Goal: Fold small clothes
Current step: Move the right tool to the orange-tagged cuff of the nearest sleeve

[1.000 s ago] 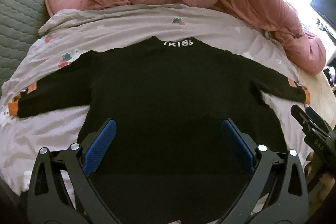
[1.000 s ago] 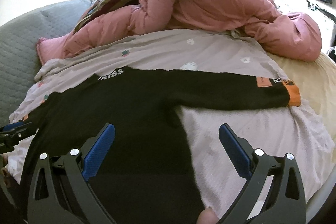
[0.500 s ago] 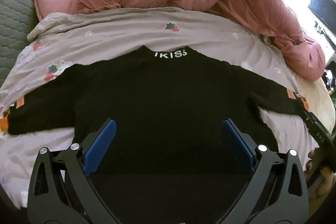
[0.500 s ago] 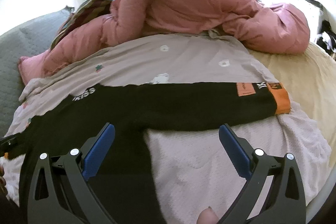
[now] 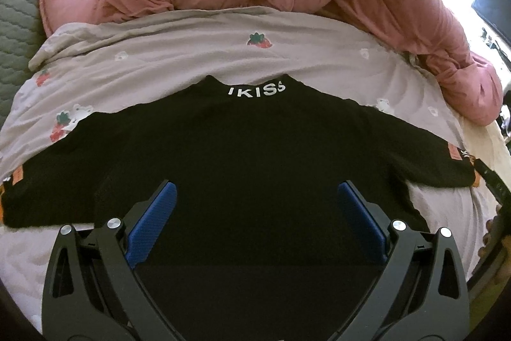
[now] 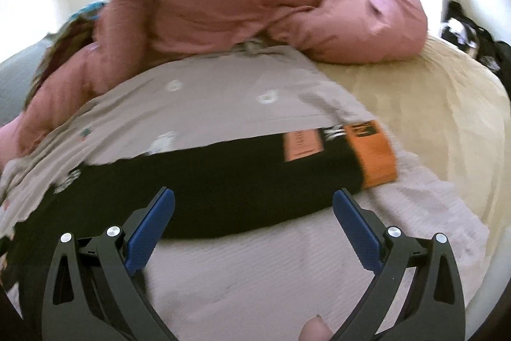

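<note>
Now the black sweater point(image 5: 249, 155) lies flat on the bed sheet point(image 5: 179, 53), arms out. Both the left gripper point(image 5: 255, 206) and right gripper point(image 6: 254, 213) are wide apart, holding nothing.

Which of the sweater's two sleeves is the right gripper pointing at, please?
The right gripper faces the sleeve with the orange cuff toward the beige bedding; the other sleeve lies across the sweater.
</note>
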